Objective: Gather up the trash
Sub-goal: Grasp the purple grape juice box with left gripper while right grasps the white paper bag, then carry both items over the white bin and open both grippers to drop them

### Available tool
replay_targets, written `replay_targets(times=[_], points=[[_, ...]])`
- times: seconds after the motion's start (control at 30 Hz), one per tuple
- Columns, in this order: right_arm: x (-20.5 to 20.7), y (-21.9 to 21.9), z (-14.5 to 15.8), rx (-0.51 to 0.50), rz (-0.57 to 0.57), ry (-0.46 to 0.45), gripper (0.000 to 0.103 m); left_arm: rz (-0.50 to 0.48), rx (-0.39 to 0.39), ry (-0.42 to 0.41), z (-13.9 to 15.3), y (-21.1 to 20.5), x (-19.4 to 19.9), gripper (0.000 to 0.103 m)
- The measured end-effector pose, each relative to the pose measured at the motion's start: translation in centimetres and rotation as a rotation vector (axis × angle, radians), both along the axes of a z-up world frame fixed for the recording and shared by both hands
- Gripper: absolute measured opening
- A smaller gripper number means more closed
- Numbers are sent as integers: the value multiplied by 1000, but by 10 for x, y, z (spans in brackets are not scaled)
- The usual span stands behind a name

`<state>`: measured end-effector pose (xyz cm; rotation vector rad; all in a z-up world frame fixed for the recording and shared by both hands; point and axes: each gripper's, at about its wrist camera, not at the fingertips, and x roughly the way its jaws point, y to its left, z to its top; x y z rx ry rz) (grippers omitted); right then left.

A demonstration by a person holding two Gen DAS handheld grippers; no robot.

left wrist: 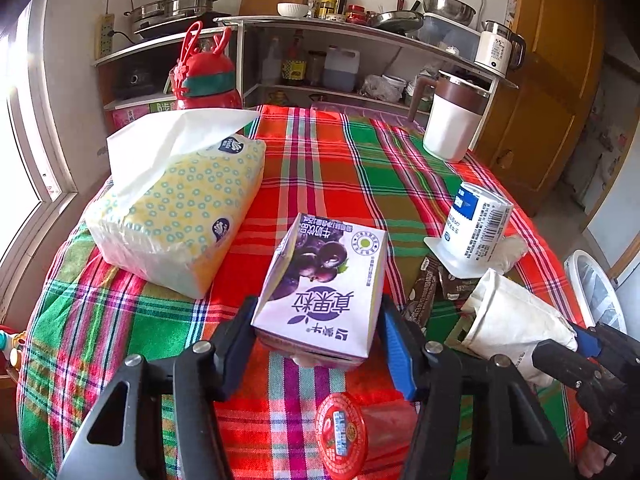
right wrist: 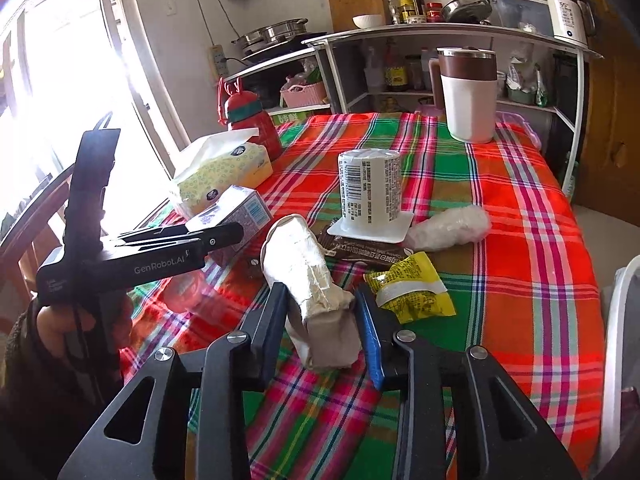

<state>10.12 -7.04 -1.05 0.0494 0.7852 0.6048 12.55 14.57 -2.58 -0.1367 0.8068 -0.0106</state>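
Glossy paper carton (left wrist: 320, 288), crumpled matt paper cup (right wrist: 312, 292), woven plaid cloth (left wrist: 328, 160).

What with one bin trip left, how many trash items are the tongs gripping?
2: the purple milk carton in the left tongs, and the crumpled white paper cup in the right tongs. Nothing else looks gripped.

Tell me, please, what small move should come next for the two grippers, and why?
Probably lift both and carry them to the white bin at the table's right edge. The left gripper has the purple milk carton between its fingers, and the right gripper has the crumpled paper cup between its own, so both look ready. Whether the pads press firmly yet is not certain.
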Motion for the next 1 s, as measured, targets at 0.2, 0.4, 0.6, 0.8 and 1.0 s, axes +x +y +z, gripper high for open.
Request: replay_targets(times=[0.2, 0.4, 0.6, 0.8, 1.0], points=[[-7, -8, 5, 26, -12, -6, 34, -24, 0, -24, 11, -11, -12, 60], [-13, -26, 13, 53, -43, -21, 34, -54, 4, -48, 25, -29, -22, 60], [-23, -52, 24, 78, -104, -41, 34, -98, 3, -82, 39, -52, -34, 60], [-33, -83, 33, 91, -176, -62, 34, -169, 4, -103, 50, -86, -39, 60], [-40, -113, 39, 94, -236, -73, 34, -235, -8, -111, 54, -121, -40, 60]])
